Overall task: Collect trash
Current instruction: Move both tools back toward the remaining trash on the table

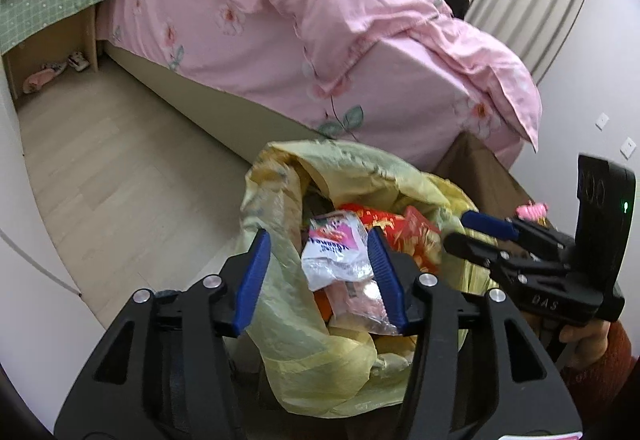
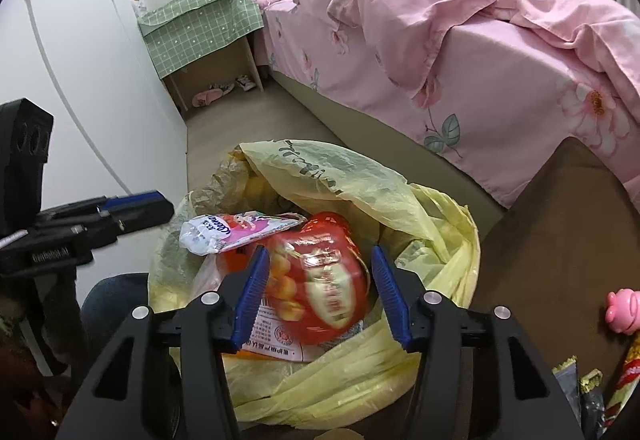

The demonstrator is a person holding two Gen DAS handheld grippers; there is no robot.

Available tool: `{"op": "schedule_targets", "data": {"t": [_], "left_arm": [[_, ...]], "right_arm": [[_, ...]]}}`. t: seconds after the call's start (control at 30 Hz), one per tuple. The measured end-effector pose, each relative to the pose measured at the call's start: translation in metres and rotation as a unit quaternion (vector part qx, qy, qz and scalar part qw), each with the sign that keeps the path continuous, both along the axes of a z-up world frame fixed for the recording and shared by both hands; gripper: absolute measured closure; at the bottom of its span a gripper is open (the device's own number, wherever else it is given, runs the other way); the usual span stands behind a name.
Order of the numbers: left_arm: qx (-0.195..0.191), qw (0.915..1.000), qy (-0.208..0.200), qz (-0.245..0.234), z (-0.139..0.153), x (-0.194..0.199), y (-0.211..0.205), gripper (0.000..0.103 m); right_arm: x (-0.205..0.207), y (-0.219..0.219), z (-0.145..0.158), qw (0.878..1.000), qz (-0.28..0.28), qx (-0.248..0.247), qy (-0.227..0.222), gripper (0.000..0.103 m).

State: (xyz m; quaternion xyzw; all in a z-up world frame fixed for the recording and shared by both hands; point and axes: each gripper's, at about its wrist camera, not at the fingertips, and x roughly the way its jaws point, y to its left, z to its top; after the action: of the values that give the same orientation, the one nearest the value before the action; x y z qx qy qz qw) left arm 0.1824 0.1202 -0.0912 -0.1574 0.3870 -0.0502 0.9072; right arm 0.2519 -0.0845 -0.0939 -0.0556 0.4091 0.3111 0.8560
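A yellow plastic trash bag [image 1: 304, 352] [image 2: 360, 176] stands open below both grippers, with wrappers inside. In the left wrist view my left gripper [image 1: 318, 234] is open over the bag's near rim. A white and pink wrapper [image 1: 336, 248] [image 2: 224, 230] lies loose between its jaws, on top of the trash. In the right wrist view my right gripper [image 2: 320, 252] is open over the bag, and a blurred red snack pack [image 2: 320, 280] sits between its blue pads [image 2: 390, 296] with a gap on the right. Each gripper shows in the other's view: right gripper [image 1: 460, 230], left gripper [image 2: 170, 206].
A bed with pink floral bedding [image 1: 320, 40] [image 2: 480, 40] runs behind the bag. A bedside cabinet under a green checked cloth [image 2: 200, 28] stands at its head. A brown tabletop [image 2: 540, 260] on the right holds a pink toy [image 2: 622, 310] and more wrappers [image 2: 580, 384]. A white wardrobe [image 2: 80, 80] is on the left.
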Motion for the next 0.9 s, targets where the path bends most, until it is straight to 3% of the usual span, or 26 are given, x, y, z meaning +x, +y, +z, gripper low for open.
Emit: {"op": "schedule_targets", "data": {"t": [0.37,0.63,0.77,0.9], "left_arm": [[0.021,0.9993,-0.012,-0.028,0.021,-0.016,-0.032,0.054],[0.037,0.9943,-0.037,-0.093,0.043,-0.033,-0.093,0.054],[0.04,0.9883,-0.04,-0.142,0.045,-0.04,-0.134,0.053],[0.044,0.9809,-0.046,-0.184,0.044,-0.049,-0.168,0.053]], "right_arm": [[-0.038,-0.054,0.034,0.998,-0.046,0.015,-0.036,0.048],[-0.103,-0.143,0.069,0.986,-0.122,0.03,-0.106,0.038],[-0.13,-0.188,0.067,0.984,-0.144,0.052,-0.095,0.035],[-0.158,-0.225,0.055,0.981,-0.175,0.025,-0.077,0.035]]}}
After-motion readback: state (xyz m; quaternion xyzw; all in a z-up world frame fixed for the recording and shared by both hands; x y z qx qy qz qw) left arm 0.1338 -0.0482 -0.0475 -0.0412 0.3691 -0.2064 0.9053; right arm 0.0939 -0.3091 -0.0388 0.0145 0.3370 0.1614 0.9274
